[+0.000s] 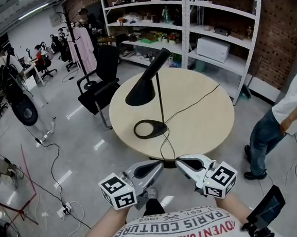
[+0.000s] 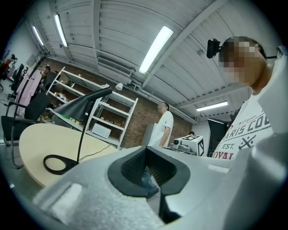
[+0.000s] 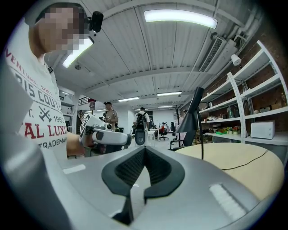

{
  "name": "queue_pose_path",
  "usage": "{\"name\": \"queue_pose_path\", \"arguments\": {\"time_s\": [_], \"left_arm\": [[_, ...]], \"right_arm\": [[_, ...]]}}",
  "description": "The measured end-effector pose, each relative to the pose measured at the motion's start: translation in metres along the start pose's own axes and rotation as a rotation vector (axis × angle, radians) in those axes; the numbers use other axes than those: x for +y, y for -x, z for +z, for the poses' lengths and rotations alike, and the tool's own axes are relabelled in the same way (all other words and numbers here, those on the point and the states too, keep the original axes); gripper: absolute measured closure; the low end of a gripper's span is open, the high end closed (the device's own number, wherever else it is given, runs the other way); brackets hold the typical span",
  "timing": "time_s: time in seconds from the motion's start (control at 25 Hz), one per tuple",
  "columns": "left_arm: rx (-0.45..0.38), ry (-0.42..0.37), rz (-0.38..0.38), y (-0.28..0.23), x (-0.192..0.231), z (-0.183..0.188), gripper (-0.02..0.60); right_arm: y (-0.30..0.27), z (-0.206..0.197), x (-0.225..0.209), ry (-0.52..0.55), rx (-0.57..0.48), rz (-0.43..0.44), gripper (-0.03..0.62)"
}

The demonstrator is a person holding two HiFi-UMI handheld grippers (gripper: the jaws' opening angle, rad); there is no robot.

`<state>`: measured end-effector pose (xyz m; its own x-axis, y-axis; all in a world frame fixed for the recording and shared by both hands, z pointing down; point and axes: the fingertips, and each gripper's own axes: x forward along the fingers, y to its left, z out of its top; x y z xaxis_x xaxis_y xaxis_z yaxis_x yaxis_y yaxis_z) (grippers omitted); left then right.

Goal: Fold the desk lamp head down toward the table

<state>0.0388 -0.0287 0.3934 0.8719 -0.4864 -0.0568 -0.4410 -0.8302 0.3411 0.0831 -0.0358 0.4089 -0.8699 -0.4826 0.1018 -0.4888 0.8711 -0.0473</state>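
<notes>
Against the brick wall stands a tall white metal shelf unit [image 1: 224,36] with boxes and small items on its boards. In front of it is the round counter [image 1: 200,121], with a smooth, pale beige top. A black office chair [image 1: 101,83] is just behind its left edge, and a person [image 1: 273,130] in a white shirt and blue jeans stands at the right.

The desk lamp [image 1: 160,96] stands on the near left part of the counter. It is matte black, with a thin straight stem that is upright. Its cone-shaped lamp head [image 1: 142,90] is tilted, the wide mouth facing down and to the left, high above the top. The base [image 1: 150,128] is a flat oval ring lying on the counter. A thin black cable [image 1: 193,103] runs in loose curves over the top.

The left gripper [image 1: 158,167] and the right gripper [image 1: 182,164] are of grey plastic with dark ribbed pads. They are held before the near edge of the counter, tips close to each other, apart from the lamp. Each has its jaws pressed together, with nothing between them.
</notes>
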Motion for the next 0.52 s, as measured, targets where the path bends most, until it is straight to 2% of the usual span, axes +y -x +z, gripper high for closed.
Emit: {"name": "queue_pose_path", "arguments": {"time_s": [0.52], "left_arm": [[-0.012,0.005,-0.004,-0.002,-0.021,0.0,0.581]], "right_arm": [[0.017,0.001,0.008,0.012,0.001,-0.008,0.595]]}}
